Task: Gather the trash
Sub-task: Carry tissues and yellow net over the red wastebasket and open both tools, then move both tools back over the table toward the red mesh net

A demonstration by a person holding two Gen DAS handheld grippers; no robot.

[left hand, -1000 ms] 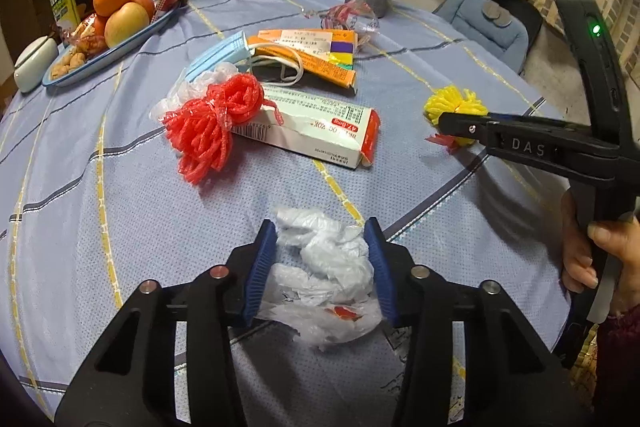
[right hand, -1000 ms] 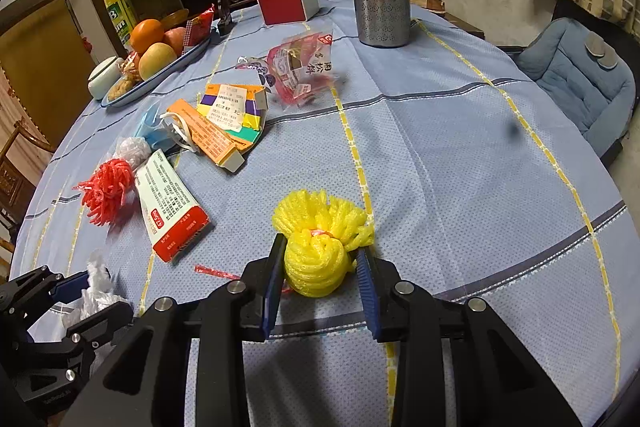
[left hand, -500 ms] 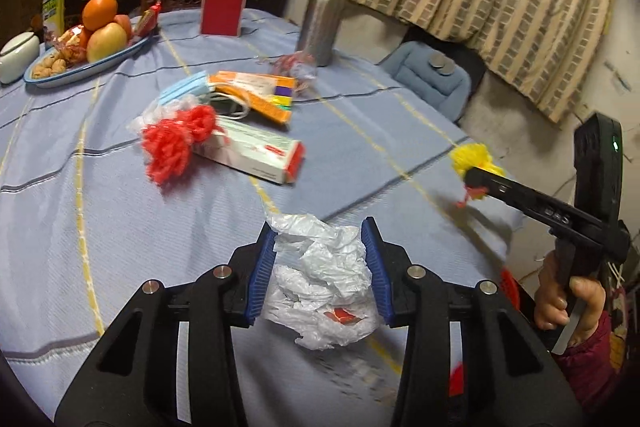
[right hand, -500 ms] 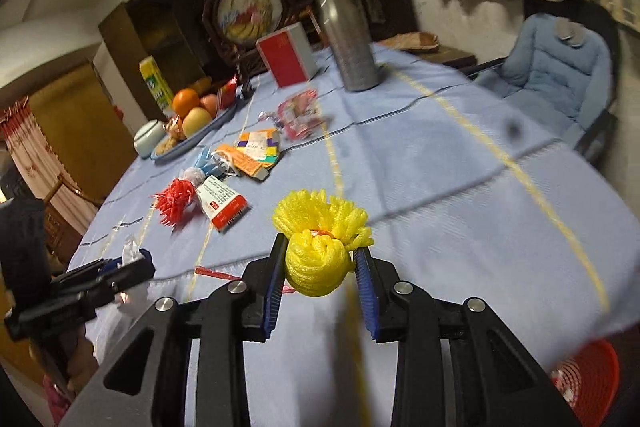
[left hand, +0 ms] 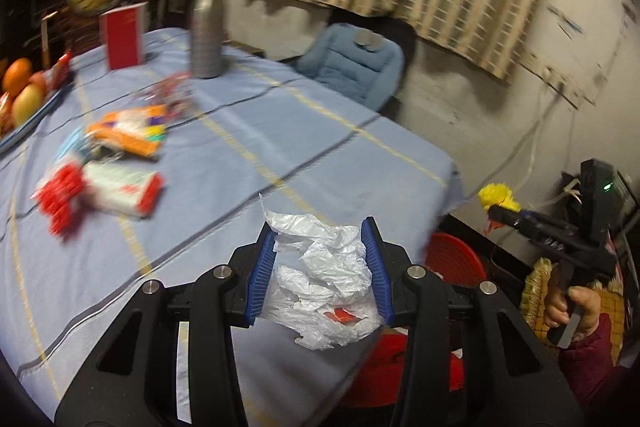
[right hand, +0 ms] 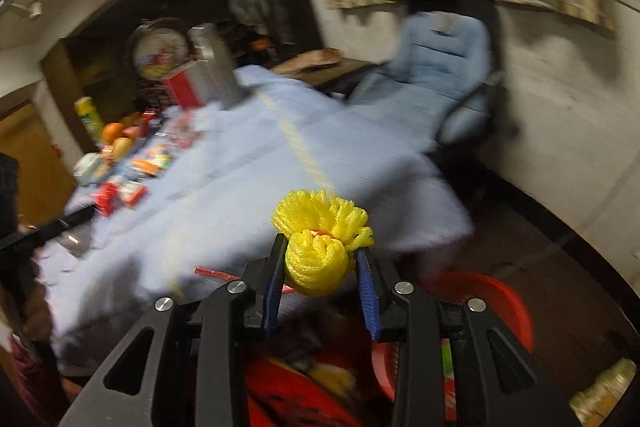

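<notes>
While you carry both loads off the table (left hand: 312, 131), your left gripper (left hand: 320, 267) clamps the white plastic (left hand: 324, 267) and your right gripper (right hand: 320, 267) pinches the yellow net (right hand: 316, 247), probably bound for the blurred red bin (right hand: 500, 291) below right.

Left claw (left hand: 320, 267) clamped on load, tilted downward; right claw (right hand: 320, 269) likewise; hand (left hand: 568, 307) gripping handle.
</notes>
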